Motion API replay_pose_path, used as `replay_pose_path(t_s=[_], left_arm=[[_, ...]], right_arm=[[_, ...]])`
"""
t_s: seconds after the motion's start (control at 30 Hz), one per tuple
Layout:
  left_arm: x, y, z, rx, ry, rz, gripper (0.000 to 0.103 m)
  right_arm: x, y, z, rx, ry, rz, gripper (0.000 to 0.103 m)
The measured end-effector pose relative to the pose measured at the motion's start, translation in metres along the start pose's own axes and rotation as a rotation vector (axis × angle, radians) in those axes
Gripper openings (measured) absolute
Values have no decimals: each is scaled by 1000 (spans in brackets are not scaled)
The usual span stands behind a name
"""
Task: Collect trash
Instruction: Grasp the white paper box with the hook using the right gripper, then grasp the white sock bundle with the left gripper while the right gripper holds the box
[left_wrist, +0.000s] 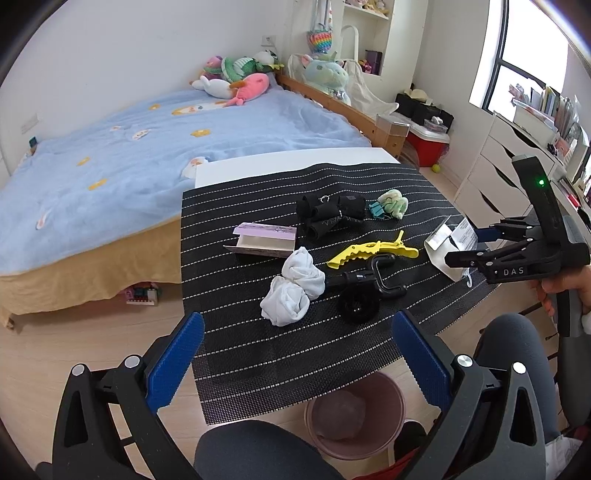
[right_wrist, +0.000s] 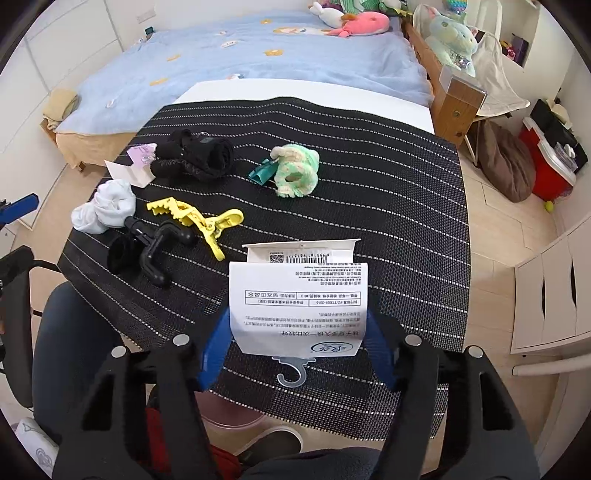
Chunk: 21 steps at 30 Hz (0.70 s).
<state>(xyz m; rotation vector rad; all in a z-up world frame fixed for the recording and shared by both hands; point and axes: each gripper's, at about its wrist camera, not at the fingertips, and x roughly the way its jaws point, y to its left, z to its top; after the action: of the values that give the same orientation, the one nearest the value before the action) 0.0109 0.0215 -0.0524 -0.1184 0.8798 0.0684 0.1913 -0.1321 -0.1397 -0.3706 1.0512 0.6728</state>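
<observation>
A white paper package label (right_wrist: 299, 295) with a clear plastic hook lies on the black striped mat (right_wrist: 369, 206). My right gripper (right_wrist: 297, 343) is open, its blue fingers on either side of the label's near end; whether they touch it I cannot tell. It shows in the left wrist view (left_wrist: 476, 240) at the label (left_wrist: 448, 243). My left gripper (left_wrist: 295, 354) is open and empty above the mat's near edge. A pink trash bin (left_wrist: 354, 413) stands on the floor below. An opened purple-and-white carton (left_wrist: 264, 242) lies at the mat's left.
On the mat lie a white sock ball (left_wrist: 293, 286), black socks (left_wrist: 328, 216), a yellow clip (left_wrist: 373, 251), a black handle tool (left_wrist: 364, 291) and a green plush with a teal clip (left_wrist: 391, 205). A blue bed (left_wrist: 147, 147) stands behind, white drawers (left_wrist: 495, 173) to the right.
</observation>
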Motion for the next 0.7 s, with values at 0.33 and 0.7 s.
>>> replay_pose_path(t_s=[0.33, 0.7], left_arm=[[8, 4, 6, 8, 9, 1, 98], [41, 15, 23, 20, 108, -45, 98]], right_arm=[[-35, 5, -3, 31, -85, 37, 64], [-63, 14, -9, 44, -142, 69, 64]])
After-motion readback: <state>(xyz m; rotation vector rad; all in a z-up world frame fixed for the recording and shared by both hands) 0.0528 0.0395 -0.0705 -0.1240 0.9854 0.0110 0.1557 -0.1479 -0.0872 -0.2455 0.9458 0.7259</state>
